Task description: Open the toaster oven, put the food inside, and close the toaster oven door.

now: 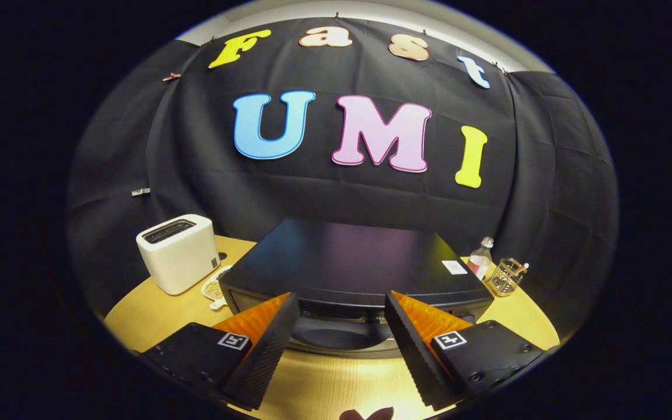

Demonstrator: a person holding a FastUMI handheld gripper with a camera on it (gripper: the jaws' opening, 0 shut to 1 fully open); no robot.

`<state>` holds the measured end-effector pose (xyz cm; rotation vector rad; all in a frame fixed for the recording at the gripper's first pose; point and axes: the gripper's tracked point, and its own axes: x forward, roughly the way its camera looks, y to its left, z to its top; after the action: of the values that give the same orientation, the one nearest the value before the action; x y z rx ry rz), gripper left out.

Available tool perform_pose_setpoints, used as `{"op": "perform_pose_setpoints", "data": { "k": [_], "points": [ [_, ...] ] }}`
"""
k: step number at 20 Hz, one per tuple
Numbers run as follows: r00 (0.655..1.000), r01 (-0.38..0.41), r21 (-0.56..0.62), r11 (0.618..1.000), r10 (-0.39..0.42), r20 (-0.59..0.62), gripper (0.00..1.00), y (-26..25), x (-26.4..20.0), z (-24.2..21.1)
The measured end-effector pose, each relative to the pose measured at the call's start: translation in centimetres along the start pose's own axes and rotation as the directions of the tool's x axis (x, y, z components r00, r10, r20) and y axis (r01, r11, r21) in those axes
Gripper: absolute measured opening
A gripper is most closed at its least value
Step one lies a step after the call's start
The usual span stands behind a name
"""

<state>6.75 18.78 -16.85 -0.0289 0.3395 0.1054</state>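
Fingers (289, 326) spread wide, holding nothing, gripper (342, 318) hovering above the bench (318, 388). Black toaster oven (347, 262) sits just ahead, its front and door (336, 335) framed between the fingertips. Door looks shut, so I judge nothing is done: open, load and close all remain. White toaster (178, 252) left of the oven, small dish (214, 289) between them, possibly the food. Bottle (479, 258) and wire holder (506, 276) to the right.

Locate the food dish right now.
In the gripper view, the small white dish of food sits on the wooden table between the white toaster and the black toaster oven, beyond the open tool.
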Motion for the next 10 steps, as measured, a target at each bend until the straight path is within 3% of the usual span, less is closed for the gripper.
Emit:
{"op": "perform_pose_setpoints", "data": {
  "k": [10],
  "points": [
    [0.998, 0.032, 0.094, 0.995, -0.027, -0.05, 0.98, -0.42, 1.09, -1.37]
  ]
}}
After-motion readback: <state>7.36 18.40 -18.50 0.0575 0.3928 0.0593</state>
